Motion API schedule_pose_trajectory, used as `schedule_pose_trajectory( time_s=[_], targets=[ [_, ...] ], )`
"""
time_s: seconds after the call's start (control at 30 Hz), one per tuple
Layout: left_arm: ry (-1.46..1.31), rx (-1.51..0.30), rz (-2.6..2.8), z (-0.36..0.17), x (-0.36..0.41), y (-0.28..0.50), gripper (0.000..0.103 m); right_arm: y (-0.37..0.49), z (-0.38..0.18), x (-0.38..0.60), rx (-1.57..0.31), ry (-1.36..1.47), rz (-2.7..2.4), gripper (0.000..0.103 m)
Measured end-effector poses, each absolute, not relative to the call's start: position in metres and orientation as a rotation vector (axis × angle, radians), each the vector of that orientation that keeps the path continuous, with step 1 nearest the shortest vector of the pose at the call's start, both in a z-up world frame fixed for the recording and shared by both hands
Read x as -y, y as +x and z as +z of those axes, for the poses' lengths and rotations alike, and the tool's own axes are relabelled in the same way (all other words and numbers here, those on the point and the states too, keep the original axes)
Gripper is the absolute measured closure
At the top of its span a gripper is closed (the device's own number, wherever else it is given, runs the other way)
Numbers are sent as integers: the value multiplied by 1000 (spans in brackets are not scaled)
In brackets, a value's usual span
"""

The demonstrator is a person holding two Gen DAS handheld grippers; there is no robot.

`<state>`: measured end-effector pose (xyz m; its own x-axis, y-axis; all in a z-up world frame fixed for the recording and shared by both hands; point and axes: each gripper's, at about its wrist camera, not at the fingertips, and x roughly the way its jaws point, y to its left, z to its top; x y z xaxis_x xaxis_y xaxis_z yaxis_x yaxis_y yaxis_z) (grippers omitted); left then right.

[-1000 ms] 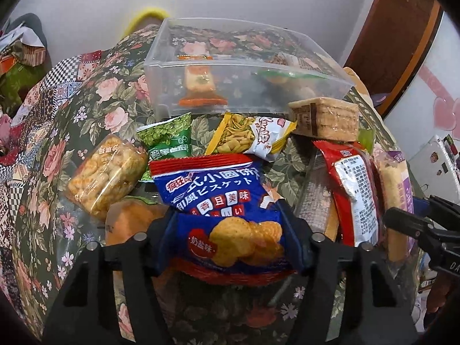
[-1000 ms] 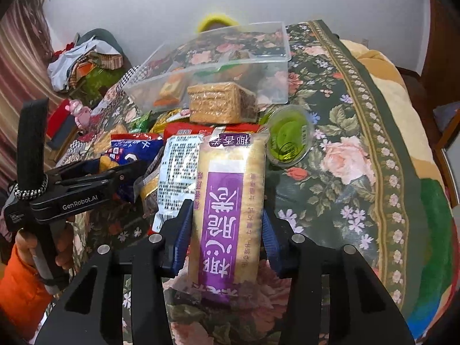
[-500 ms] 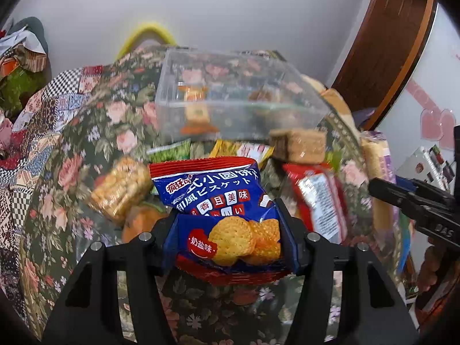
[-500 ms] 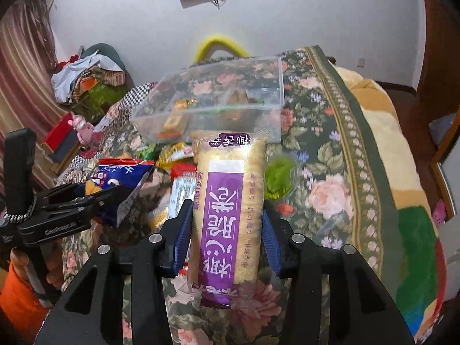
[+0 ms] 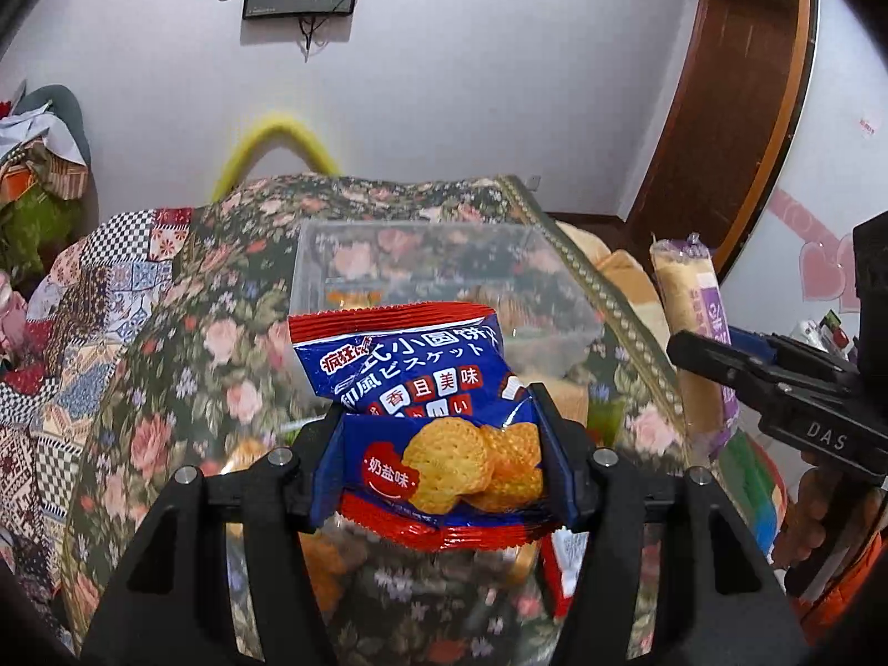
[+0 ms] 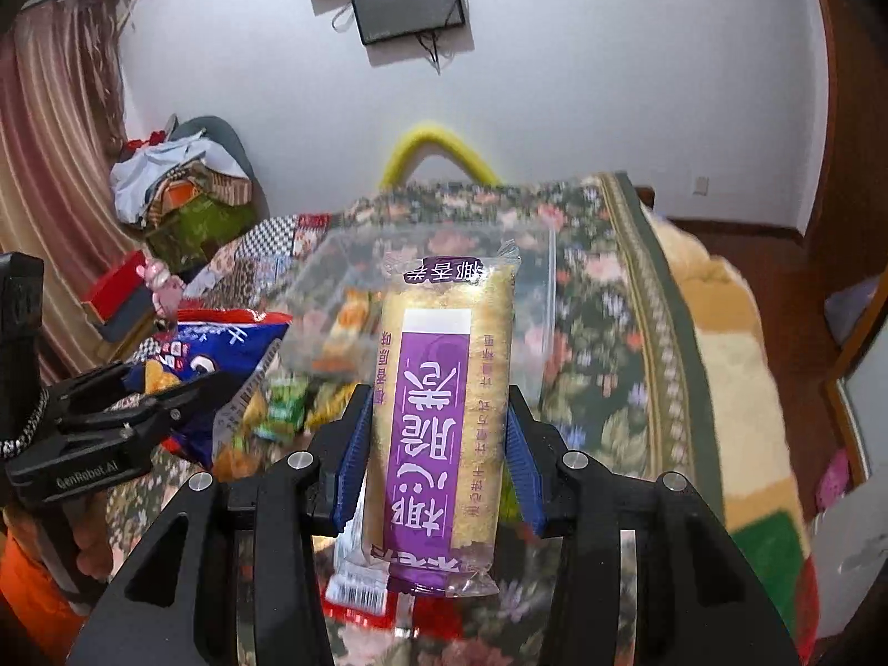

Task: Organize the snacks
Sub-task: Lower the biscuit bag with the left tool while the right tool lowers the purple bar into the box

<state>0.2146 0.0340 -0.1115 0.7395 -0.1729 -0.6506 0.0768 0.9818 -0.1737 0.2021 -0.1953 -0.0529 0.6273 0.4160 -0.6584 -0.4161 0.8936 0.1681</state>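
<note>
My left gripper [image 5: 438, 460] is shut on a blue and red biscuit bag [image 5: 422, 399] and holds it raised above the floral bedspread. My right gripper [image 6: 438, 444] is shut on a long purple-labelled wafer pack [image 6: 444, 410], also raised. A clear plastic box [image 5: 444, 283] with a few snacks inside stands ahead of both; it also shows in the right wrist view [image 6: 355, 299]. The right gripper with its pack shows at the right of the left wrist view [image 5: 694, 322]. The left gripper with its bag shows at the left of the right wrist view [image 6: 166, 383].
Several loose snack packs [image 6: 283, 405] lie on the bedspread [image 6: 610, 333] below the grippers, partly blurred. A pile of clothes [image 6: 177, 183] is at the far left. A wooden door [image 5: 738, 111] stands at the right. A yellow curved bar [image 5: 277, 139] rises behind the bed.
Both grippers have lifted their packs up off the bedspread and tilted upward. The snack pile has dropped low in view and the wall and monitor have come into sight.
</note>
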Motion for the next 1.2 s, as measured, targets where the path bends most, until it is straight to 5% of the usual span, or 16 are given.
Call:
schedule_pose_trajectory(
  time_s=[0.43, 1.2],
  targets=[
    [-142, -688, -105, -98, -27, 285, 44, 246, -47, 175, -694, -28, 465, 61],
    [-105, -859, -74, -169, -30, 378, 44, 334, -103, 161, -862, -100, 419, 61]
  ],
)
